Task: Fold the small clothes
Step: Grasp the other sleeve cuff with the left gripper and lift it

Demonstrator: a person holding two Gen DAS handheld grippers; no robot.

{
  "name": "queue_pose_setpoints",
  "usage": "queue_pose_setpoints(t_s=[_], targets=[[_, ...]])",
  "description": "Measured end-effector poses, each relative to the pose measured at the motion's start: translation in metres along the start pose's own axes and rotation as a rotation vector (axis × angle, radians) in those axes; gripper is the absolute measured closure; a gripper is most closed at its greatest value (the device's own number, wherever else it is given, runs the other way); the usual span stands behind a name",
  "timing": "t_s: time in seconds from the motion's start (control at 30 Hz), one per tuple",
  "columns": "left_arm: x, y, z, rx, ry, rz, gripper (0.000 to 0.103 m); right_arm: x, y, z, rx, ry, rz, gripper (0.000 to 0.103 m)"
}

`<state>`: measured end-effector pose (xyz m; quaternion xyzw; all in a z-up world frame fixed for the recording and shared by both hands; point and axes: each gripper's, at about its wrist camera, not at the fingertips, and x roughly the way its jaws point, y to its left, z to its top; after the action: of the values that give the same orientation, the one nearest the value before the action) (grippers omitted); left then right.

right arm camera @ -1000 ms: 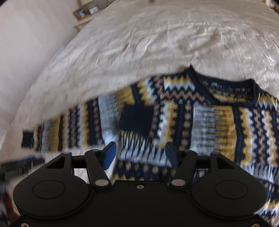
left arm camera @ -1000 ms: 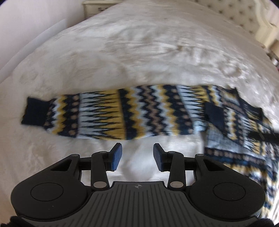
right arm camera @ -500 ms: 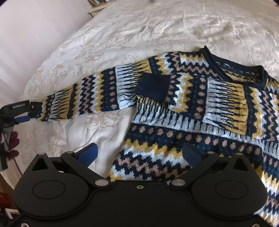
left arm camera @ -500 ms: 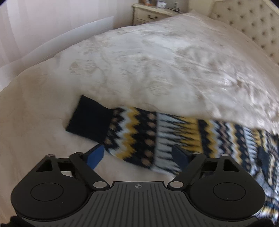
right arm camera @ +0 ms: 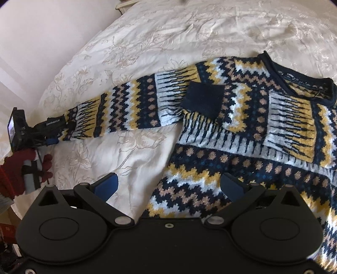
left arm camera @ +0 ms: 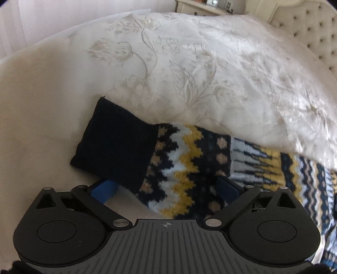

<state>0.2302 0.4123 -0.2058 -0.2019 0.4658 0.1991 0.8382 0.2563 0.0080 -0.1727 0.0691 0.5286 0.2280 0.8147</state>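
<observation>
A knitted sweater in navy, yellow, white and tan zigzags lies flat on the bed. Its right sleeve is folded across the chest, dark cuff on top. The left sleeve stretches out sideways and ends in a navy cuff. My left gripper hangs low over that sleeve just behind the cuff. Its jaws are opening, the knit lies between them, and the pads do not press it. In the right wrist view the left gripper sits at the sleeve's far end. My right gripper is open above the sweater's lower left edge.
A cream flowered bedspread covers the bed, with a tufted headboard and a nightstand at the back. A pale wall runs along the bed's left side. A hand in a red glove holds the left gripper.
My left gripper slid left along the outstretched sleeve to its cuff, sank closer, and its jaws spread wide. The right gripper's jaws widened too and it shifted slightly over the sweater.
</observation>
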Motion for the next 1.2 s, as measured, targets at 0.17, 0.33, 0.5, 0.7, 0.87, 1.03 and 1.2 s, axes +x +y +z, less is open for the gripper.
queue_pose_setpoints(t_s=[0.17, 0.33, 0.5, 0.7, 0.87, 1.03, 1.2], targets=[[-0.003, 0.014, 0.011, -0.056, -0.054, -0.058, 0.001, 0.007, 0.003, 0.002, -0.016, 0.032, 0.018, 0.001], [-0.001, 0.032, 0.021, -0.122, -0.063, -0.127, 0.002, 0.013, 0.010, 0.008, -0.048, 0.048, 0.033, 0.001], [-0.010, 0.045, 0.020, -0.210, -0.083, -0.101, 0.042, 0.014, 0.015, 0.013, -0.065, 0.042, 0.050, 0.001], [-0.008, 0.060, 0.021, -0.283, -0.053, -0.110, 0.088, 0.011, 0.018, 0.013, -0.079, 0.034, 0.052, 0.001], [-0.028, 0.056, 0.021, -0.277, -0.117, -0.116, 0.098, 0.004, 0.017, 0.006, -0.082, 0.029, 0.052, 0.001], [-0.063, 0.020, 0.032, -0.179, -0.186, -0.133, 0.098, -0.007, 0.006, -0.002, -0.061, 0.011, 0.047, 0.001], [-0.109, -0.043, 0.044, -0.011, -0.276, -0.215, 0.098, -0.021, -0.014, -0.016, -0.017, -0.014, 0.050, 0.001]])
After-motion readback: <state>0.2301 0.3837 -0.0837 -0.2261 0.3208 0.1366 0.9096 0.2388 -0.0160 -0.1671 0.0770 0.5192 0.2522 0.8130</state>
